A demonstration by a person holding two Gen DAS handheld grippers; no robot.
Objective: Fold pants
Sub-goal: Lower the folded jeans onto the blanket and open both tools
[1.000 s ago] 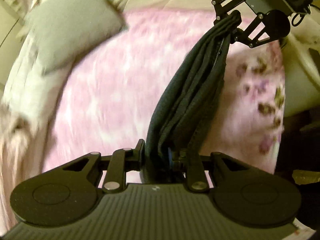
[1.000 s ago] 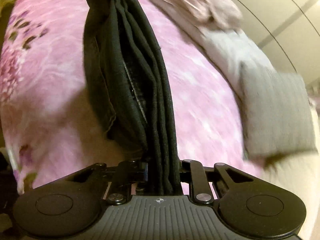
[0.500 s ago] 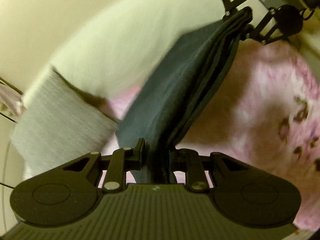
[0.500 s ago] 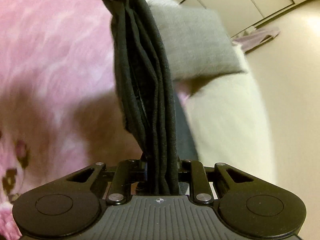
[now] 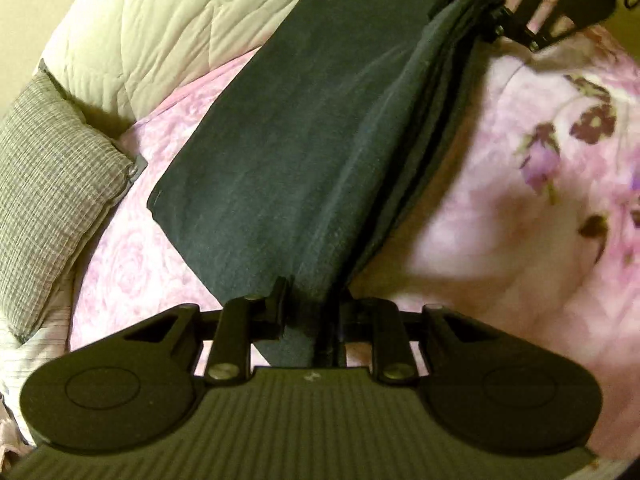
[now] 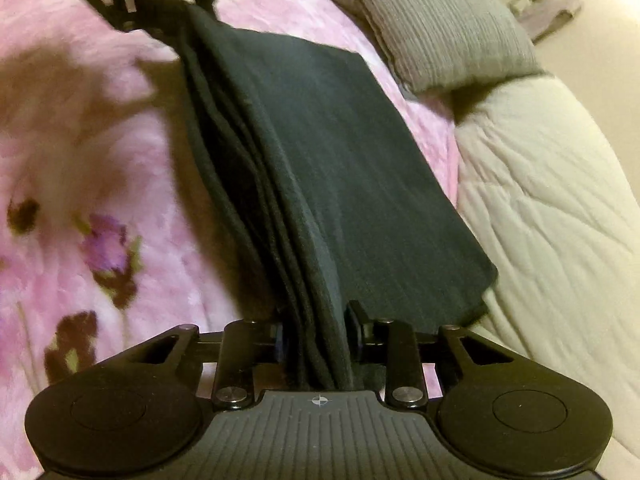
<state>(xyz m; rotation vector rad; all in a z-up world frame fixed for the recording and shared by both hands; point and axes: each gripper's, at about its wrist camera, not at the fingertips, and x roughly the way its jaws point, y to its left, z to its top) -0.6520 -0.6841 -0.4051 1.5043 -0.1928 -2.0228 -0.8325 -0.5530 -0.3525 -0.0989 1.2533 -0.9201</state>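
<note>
The dark pants are folded into several layers and stretched between my two grippers over the pink floral bedspread. My left gripper is shut on one end of the folded edge. At the top right of the left wrist view, my right gripper pinches the other end. In the right wrist view the pants fan out flat to the right onto the bed. My right gripper is shut on them, and the left gripper holds the far end at the top.
A grey checked pillow lies at the left, seen in the right wrist view as a grey pillow at the top right. A cream quilted comforter borders the pants' far side, shown as the comforter on the right.
Both grippers have come down toward the bed with the pants. The hanging bundle has spread: a wide flat panel now lies out to one side on the bedspread.
</note>
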